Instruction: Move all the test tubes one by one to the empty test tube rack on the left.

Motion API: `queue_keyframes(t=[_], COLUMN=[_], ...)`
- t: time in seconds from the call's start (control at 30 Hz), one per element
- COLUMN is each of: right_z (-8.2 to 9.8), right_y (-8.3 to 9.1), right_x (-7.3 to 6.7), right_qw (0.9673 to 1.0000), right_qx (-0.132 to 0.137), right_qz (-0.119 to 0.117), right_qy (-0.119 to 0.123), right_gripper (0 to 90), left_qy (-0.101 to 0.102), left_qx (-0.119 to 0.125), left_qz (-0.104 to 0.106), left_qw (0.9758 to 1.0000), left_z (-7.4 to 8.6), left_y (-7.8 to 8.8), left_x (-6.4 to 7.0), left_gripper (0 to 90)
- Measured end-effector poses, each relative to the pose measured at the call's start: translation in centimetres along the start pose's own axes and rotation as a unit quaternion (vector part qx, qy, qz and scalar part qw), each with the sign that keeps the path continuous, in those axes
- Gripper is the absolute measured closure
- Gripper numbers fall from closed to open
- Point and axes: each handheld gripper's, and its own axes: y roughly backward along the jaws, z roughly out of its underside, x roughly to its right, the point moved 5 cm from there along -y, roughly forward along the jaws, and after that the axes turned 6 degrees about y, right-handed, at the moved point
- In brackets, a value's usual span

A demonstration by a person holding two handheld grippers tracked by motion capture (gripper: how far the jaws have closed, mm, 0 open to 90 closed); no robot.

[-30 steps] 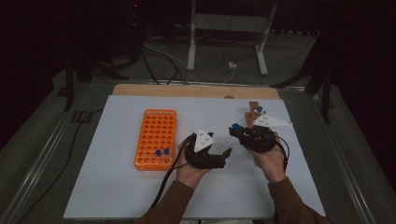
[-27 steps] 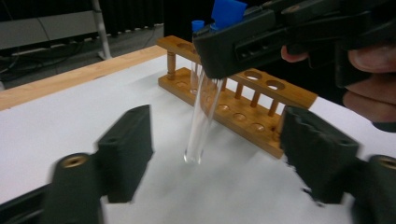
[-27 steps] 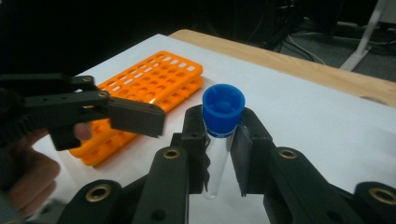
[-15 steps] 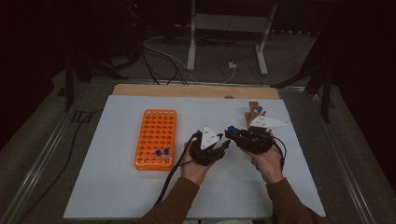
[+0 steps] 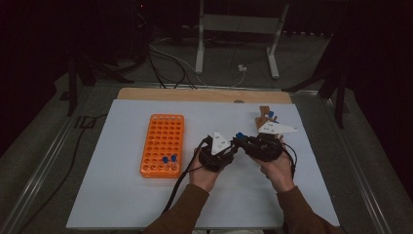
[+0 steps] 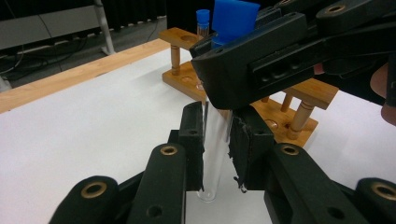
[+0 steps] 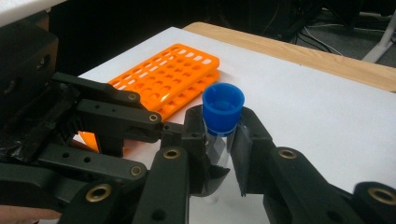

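Observation:
A clear test tube with a blue cap [image 5: 238, 135] stands upright between my two grippers above the middle of the white table. My right gripper [image 7: 218, 149] is shut on the tube [image 7: 219, 135] just under its cap [image 7: 223, 105]. My left gripper [image 6: 215, 154] is shut on the glass [image 6: 215, 140] lower down, beneath the right gripper's jaws. In the high view the left gripper [image 5: 233, 146] and the right gripper [image 5: 242, 142] meet tip to tip. The tube's rounded bottom hangs free below the left jaws.
An orange tube rack [image 5: 163, 144] lies left of the hands, with two blue-capped tubes [image 5: 169, 159] near its front end. A wooden rack [image 5: 264, 117] behind the right gripper holds another blue-capped tube [image 6: 202, 21]. A wooden strip [image 5: 204, 95] edges the table's far side.
The two grippers have drawn together: the left one shifted up and right, the right one slightly left, and their tips now meet at the tube.

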Motion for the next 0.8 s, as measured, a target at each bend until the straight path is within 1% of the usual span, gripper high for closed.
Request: queue_keyframes(t=[0.17,0.23,0.4,0.43,0.47,0.53,0.6,0.67,0.73,0.8], right_z=[0.0,0.0,0.0,0.0,0.0,-0.2,-0.3,-0.5,-0.6,-0.7], right_y=[0.0,-0.1,-0.2,-0.2,-0.1,0.1,0.3,0.6,0.8,1.2], right_x=[0.0,-0.2,-0.4,-0.3,-0.3,-0.2,-0.1,0.1,0.3,0.6], right_qw=[1.0000,1.0000,0.9999,0.9999,0.9999,0.9997,0.9997,0.9995,0.9995,0.9995], right_qx=[0.000,0.000,-0.004,-0.002,0.001,0.010,0.016,0.023,0.025,0.030], right_qz=[-0.004,-0.006,-0.007,-0.009,-0.012,-0.020,-0.018,-0.019,-0.015,-0.005], right_qy=[0.000,0.002,0.006,0.006,0.005,-0.005,-0.004,-0.009,-0.009,-0.006], right_gripper=[76.2,76.2,76.1,75.6,72.5,62.9,55.0,47.0,38.6,30.4], left_qy=[0.003,0.001,-0.003,-0.001,0.001,0.005,0.007,0.012,0.018,0.021], left_qx=[-0.001,-0.003,-0.004,-0.003,-0.005,-0.006,-0.007,-0.005,-0.003,-0.001], left_qz=[-0.001,-0.001,0.002,0.003,0.004,0.005,0.002,0.002,0.003,0.003], left_qw=[1.0000,1.0000,1.0000,1.0000,1.0000,1.0000,0.9999,0.9999,0.9998,0.9998], left_z=[0.0,0.1,0.2,0.1,0.1,0.1,0.1,0.1,0.0,-0.1], left_y=[-0.1,-0.2,-0.2,-0.2,-0.2,-0.2,-0.2,-0.1,0.0,0.1], left_x=[-0.1,-0.1,0.0,0.1,0.0,-0.1,-0.3,-0.4,-0.5,-0.7], left_gripper=[73.9,73.7,77.4,77.7,77.8,77.9,78.0,78.0,78.0,78.0])
